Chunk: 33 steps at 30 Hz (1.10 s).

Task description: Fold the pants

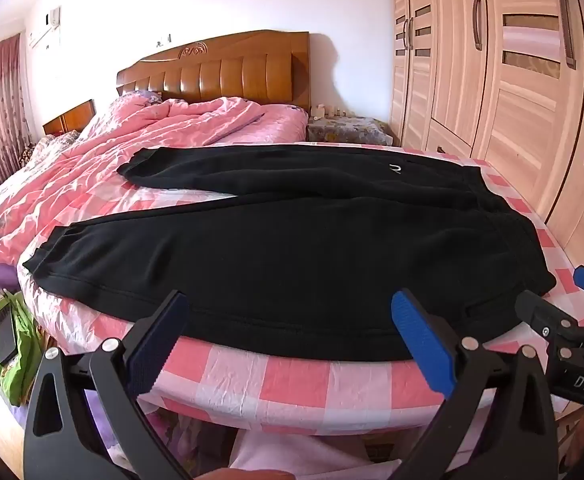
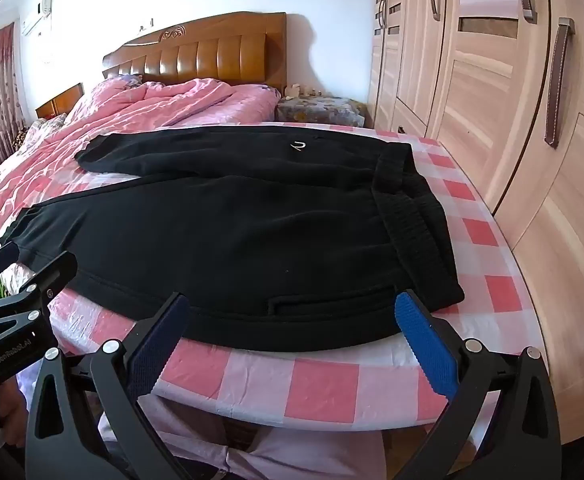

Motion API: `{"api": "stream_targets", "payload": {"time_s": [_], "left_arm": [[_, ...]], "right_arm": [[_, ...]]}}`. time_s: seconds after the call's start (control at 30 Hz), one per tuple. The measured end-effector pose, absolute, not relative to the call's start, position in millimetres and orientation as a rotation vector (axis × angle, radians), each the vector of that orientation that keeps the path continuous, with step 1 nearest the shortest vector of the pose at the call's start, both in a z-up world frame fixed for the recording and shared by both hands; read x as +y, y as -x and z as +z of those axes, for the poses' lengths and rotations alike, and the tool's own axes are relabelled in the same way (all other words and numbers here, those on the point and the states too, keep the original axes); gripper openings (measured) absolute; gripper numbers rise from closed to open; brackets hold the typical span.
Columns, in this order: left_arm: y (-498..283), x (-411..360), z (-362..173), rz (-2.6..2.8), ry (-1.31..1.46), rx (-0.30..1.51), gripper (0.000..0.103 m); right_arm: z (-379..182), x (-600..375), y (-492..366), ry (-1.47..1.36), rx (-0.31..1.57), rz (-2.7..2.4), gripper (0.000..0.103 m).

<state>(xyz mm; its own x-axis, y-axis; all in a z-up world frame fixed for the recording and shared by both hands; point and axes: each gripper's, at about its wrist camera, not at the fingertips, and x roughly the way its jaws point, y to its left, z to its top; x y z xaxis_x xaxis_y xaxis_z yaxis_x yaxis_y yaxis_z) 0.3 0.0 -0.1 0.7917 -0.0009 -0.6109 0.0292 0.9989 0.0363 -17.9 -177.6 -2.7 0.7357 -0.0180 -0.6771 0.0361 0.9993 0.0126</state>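
Black pants lie flat on the pink checked bed sheet, waistband to the right and both legs running left, slightly apart. A small white logo shows on the far leg. My left gripper hovers wide open at the near edge of the near leg, with nothing pinched. My right gripper is also open, above the near edge by the hip pocket, close to the waistband corner. Each gripper appears in the other's view: the right gripper and the left gripper.
A wooden wardrobe stands close along the bed's right side. A rumpled pink quilt and the wooden headboard are at the far end, with a nightstand beside them. A green bag lies at the lower left. A person's legs in light trousers show below.
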Motion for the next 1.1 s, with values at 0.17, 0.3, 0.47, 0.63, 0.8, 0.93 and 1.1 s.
{"api": "stream_targets", "payload": {"time_s": [0.17, 0.3, 0.47, 0.63, 0.8, 0.93, 1.1], "left_arm": [[0, 0, 0, -0.013, -0.050, 0.655, 0.102], [0, -2, -1, -0.013, -0.051, 0.658, 0.102], [0, -9, -4, -0.010, -0.054, 0.660, 0.102], [1, -3, -4, -0.017, -0.049, 0.665, 0.102], [1, 1, -8, -0.026, -0.046, 0.674, 0.102], [1, 2, -9, -0.026, -0.047, 0.675, 0.102], [2, 2, -12, -0.024, -0.045, 0.678, 0.102]], "right_arm": [[-3, -178, 18, -0.022, 0.745, -0.031, 0.099], [-2, -178, 19, -0.021, 0.743, -0.035, 0.099], [-3, -176, 18, -0.022, 0.752, -0.029, 0.099], [-3, -178, 18, -0.029, 0.752, -0.026, 0.099], [-4, -176, 19, -0.031, 0.754, -0.025, 0.099], [-4, -175, 21, -0.034, 0.756, -0.025, 0.099], [-4, -174, 21, -0.036, 0.757, -0.024, 0.099]]}}
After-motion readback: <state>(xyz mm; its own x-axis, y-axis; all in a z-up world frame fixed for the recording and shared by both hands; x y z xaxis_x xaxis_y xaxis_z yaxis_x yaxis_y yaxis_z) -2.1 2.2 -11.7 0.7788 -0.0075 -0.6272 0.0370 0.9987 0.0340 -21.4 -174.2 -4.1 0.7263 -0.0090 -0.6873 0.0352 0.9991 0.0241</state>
